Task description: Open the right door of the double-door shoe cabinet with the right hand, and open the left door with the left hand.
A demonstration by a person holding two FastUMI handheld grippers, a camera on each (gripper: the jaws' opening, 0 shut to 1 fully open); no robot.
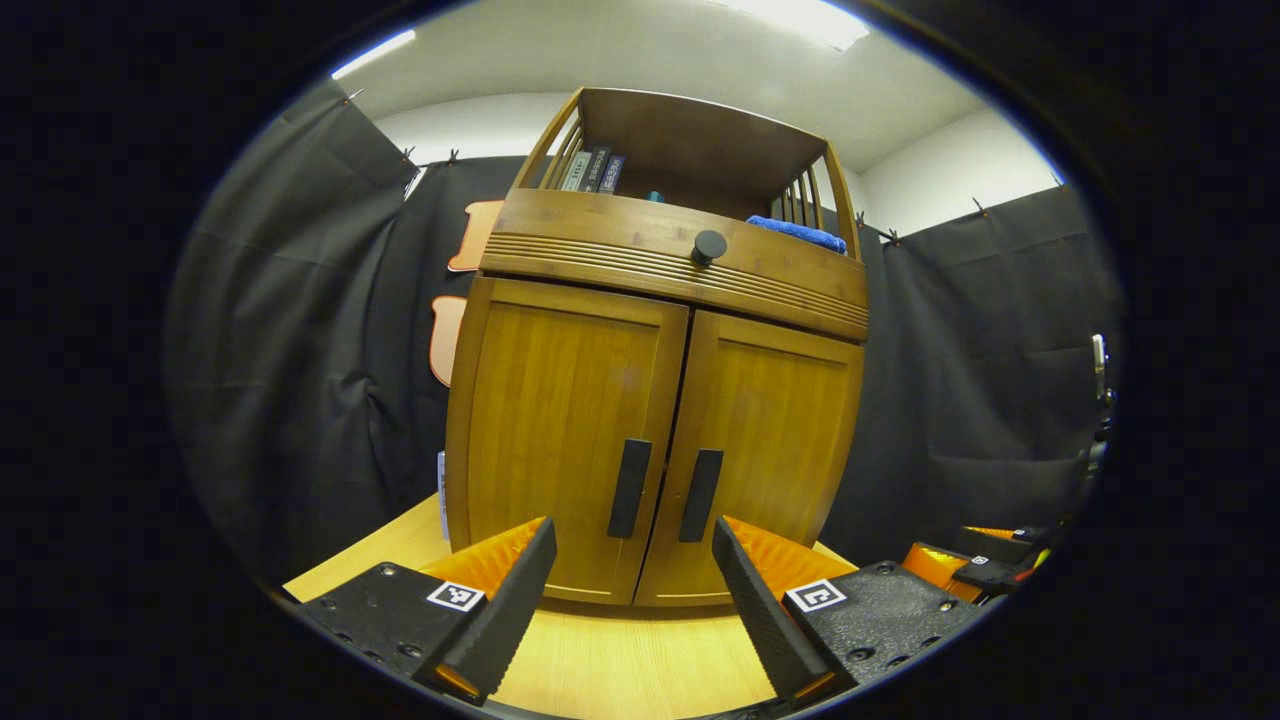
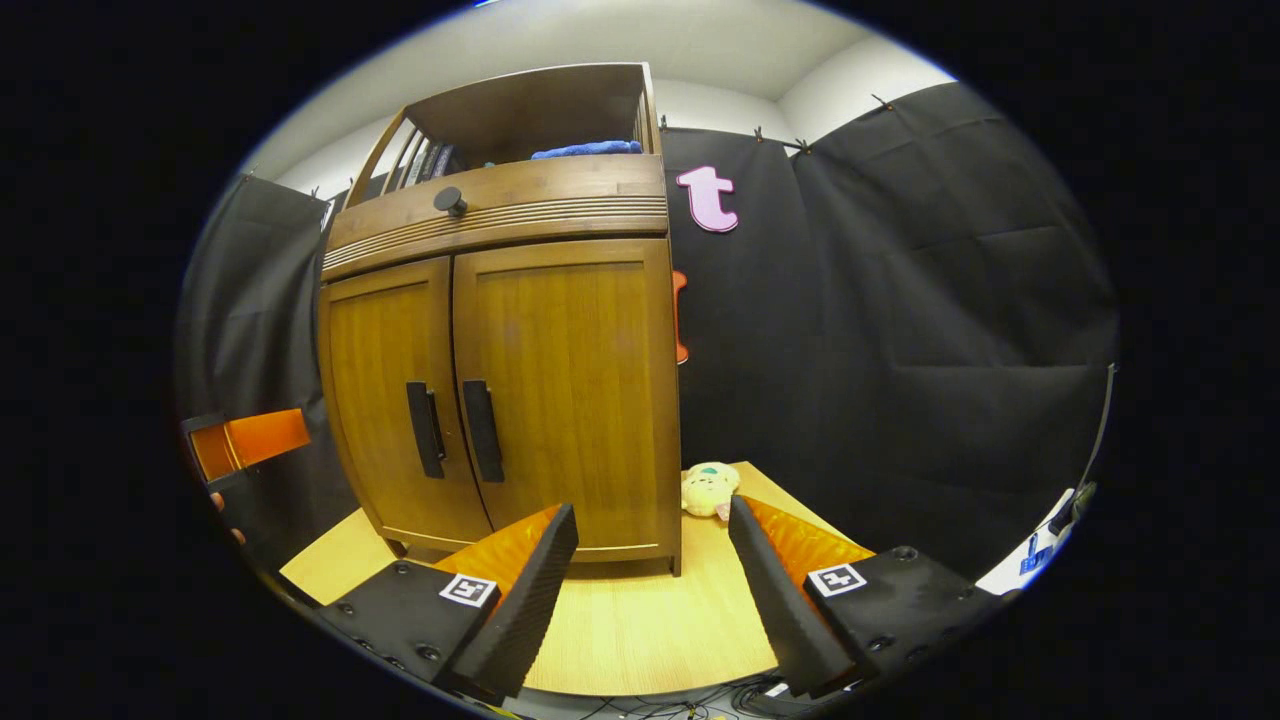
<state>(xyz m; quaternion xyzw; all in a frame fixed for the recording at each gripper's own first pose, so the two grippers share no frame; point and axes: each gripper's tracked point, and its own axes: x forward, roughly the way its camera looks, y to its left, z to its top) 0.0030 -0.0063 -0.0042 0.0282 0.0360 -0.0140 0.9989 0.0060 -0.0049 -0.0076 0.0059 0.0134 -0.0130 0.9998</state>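
- The brown wooden double-door shoe cabinet [image 1: 655,400] sits on the light wood table [image 1: 640,660], both doors closed, two black bar handles [image 1: 629,488] side by side at the middle seam.
- Left claw [image 1: 635,610] is spread wide, short of the doors, gripping nothing.
- Right claw [image 2: 650,590] is also spread, off toward the cabinet's right corner, near a small plush toy [image 2: 708,490].

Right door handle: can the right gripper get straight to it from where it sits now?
Probably yes. The right gripper is open and held back from the cabinet; only bare tabletop lies between. The right door handle sits up and to its left, so it must shift that way. The plush toy lies off to the side.
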